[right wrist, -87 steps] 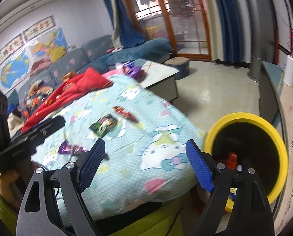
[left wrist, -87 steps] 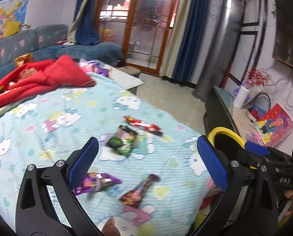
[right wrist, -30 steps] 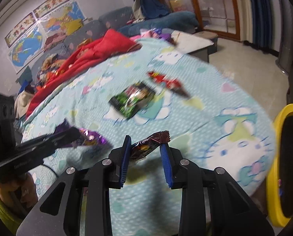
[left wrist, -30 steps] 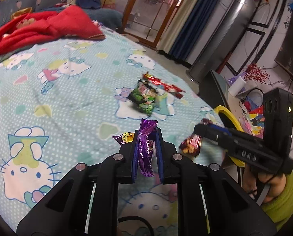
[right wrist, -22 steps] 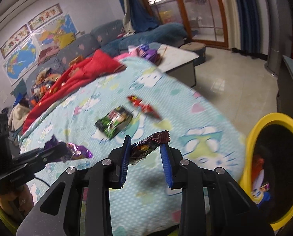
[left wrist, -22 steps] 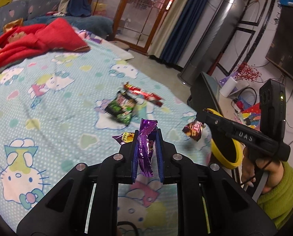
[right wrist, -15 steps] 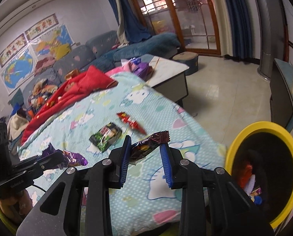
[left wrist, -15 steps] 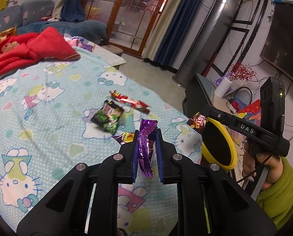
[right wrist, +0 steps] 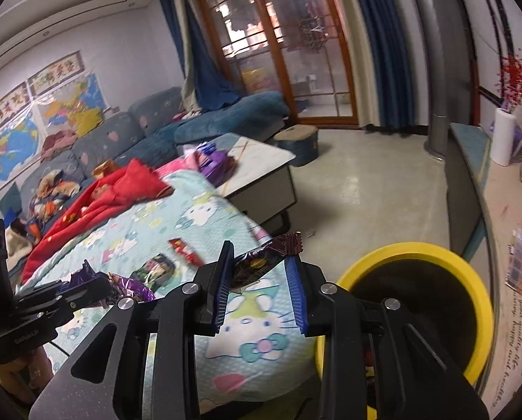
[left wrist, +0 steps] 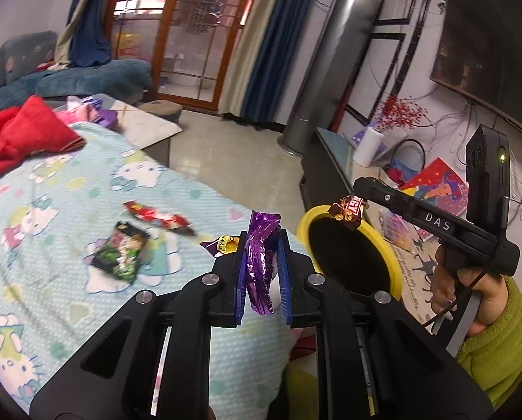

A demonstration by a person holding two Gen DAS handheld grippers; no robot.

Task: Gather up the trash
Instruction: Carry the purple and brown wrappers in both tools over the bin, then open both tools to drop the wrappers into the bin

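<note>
Both tools have swung away from the middle of the bed toward the yellow bin [left wrist: 304, 222] since 0.5 s ago, and my right tool [right wrist: 261, 276] now sits closer to its rim. In the left wrist view, my right tool [left wrist: 357, 197] holds the brown wrapper [left wrist: 346, 210] directly over the near edge of the bin's dark opening. In its own view that tool is closed on the brown wrapper [right wrist: 264, 260], blue pads [right wrist: 224, 280] narrowed against it, with one end of the wrapper sticking out past the tips. The yellow bin [right wrist: 471, 269] stands on the floor just beside the bed [right wrist: 197, 231], to the right of the tool.

My left tool [left wrist: 262, 266] is clamped on the purple wrapper [left wrist: 259, 262], which stands upright between the pads and hangs below them; it is beside the bin, above the bed edge, not over the opening.

2 wrappers lie on the bed [left wrist: 50, 245], further from the bin than either tool: a green wrapper [left wrist: 120, 257] and a red wrapper [left wrist: 159, 217], near each other but apart. A red blanket [left wrist: 19, 136] is bunched at the bed's far end.
</note>
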